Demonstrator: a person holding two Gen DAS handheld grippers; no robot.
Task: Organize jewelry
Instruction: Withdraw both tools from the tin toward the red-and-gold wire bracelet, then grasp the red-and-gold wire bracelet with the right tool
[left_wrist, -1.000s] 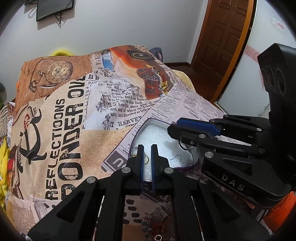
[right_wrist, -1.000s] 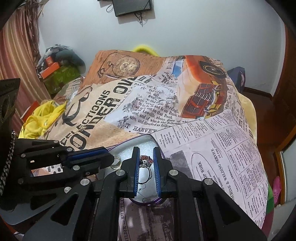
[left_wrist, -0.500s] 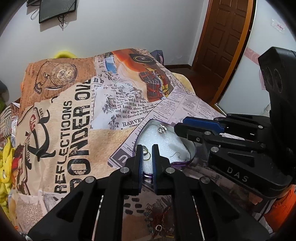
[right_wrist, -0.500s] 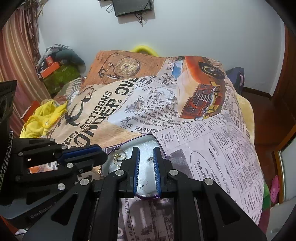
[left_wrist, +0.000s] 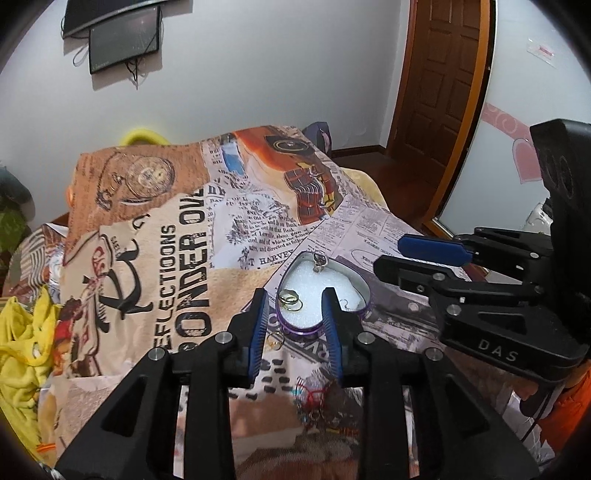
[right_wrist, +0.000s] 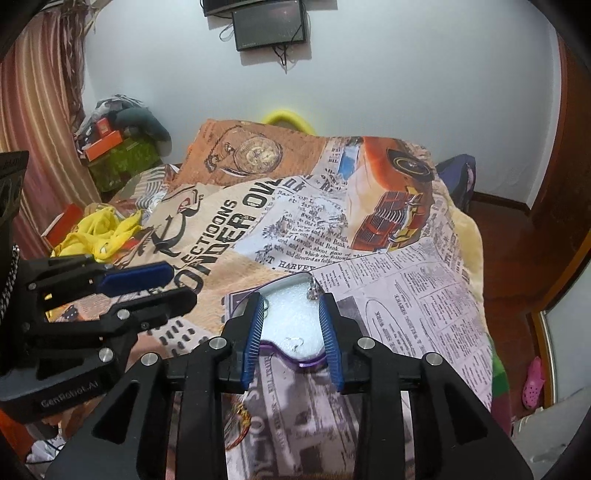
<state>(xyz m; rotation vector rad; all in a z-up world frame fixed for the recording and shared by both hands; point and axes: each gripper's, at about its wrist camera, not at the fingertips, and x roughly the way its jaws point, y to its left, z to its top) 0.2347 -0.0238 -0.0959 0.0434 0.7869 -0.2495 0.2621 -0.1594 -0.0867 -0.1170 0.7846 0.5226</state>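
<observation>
A heart-shaped purple tin (left_wrist: 364, 291) with white foam lies on the printed bedspread (left_wrist: 155, 266); it also shows in the right wrist view (right_wrist: 308, 363). Gold rings (left_wrist: 289, 298) lie at its left side, a silver ring (left_wrist: 319, 258) at its far tip and a thin earring hook (left_wrist: 347, 304) at the right. A gold ring (left_wrist: 274, 340) lies on the cloth just outside the tin. My left gripper (left_wrist: 295, 325) is open and empty above the tin's near edge. My right gripper (right_wrist: 291, 328) is open and empty over the tin.
More jewelry in red and gold (left_wrist: 314, 398) lies on the cloth near my left gripper. A gold chain (right_wrist: 240, 417) lies under my right gripper. Yellow cloth (right_wrist: 99, 232) lies left of the bed. A wooden door (left_wrist: 439, 92) stands at the right.
Both grippers have opened and drawn back up from the tin. The ring that the right gripper held now lies at the tin's far tip. The gold rings lie in the tin.
</observation>
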